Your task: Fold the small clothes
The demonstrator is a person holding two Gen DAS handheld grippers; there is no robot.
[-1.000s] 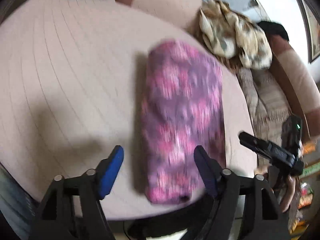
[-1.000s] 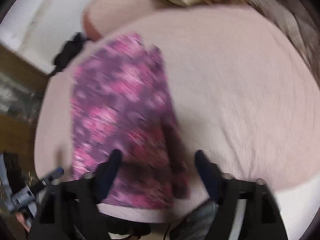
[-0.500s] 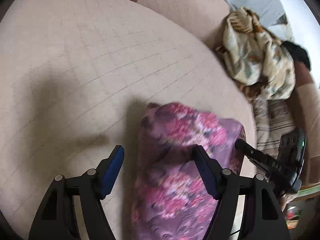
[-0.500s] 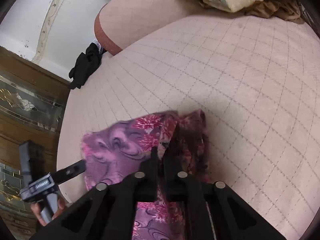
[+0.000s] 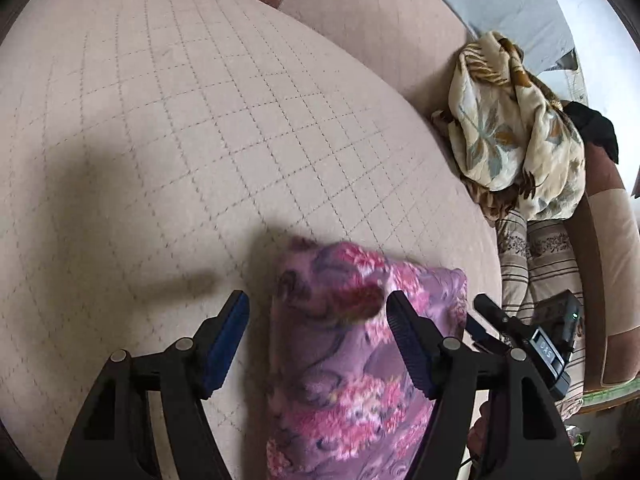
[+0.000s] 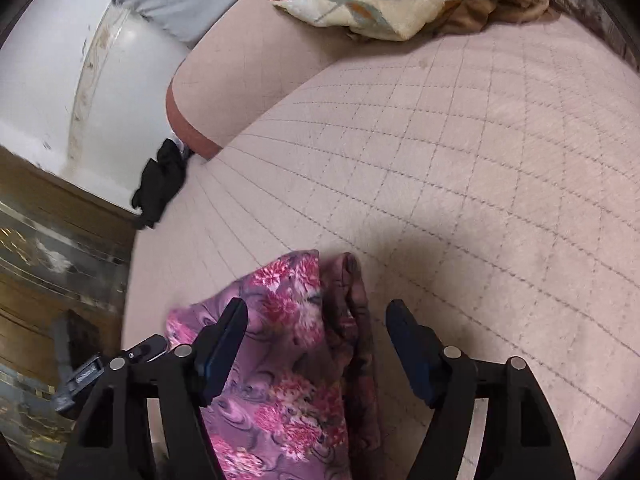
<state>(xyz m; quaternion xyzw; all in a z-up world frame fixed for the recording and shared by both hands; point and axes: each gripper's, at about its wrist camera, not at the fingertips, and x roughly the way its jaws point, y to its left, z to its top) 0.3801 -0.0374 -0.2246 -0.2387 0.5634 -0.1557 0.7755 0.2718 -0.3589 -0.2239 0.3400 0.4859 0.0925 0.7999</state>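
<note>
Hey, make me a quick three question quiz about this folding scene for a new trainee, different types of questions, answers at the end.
1. True or false: the right gripper is clamped shut on the purple floral garment.
2. Multiple choice: the cream leaf-print blanket lies A) between the left gripper's jaws, B) on the striped cushions past the far edge of the quilted surface, C) on top of the floral garment.
3. Fill in: the small cloth at the quilted surface's far left corner in the right wrist view is coloured ____.

Key: 1 false, its jaws have just been opening and stand apart over the garment; 2 B; 3 black.
</note>
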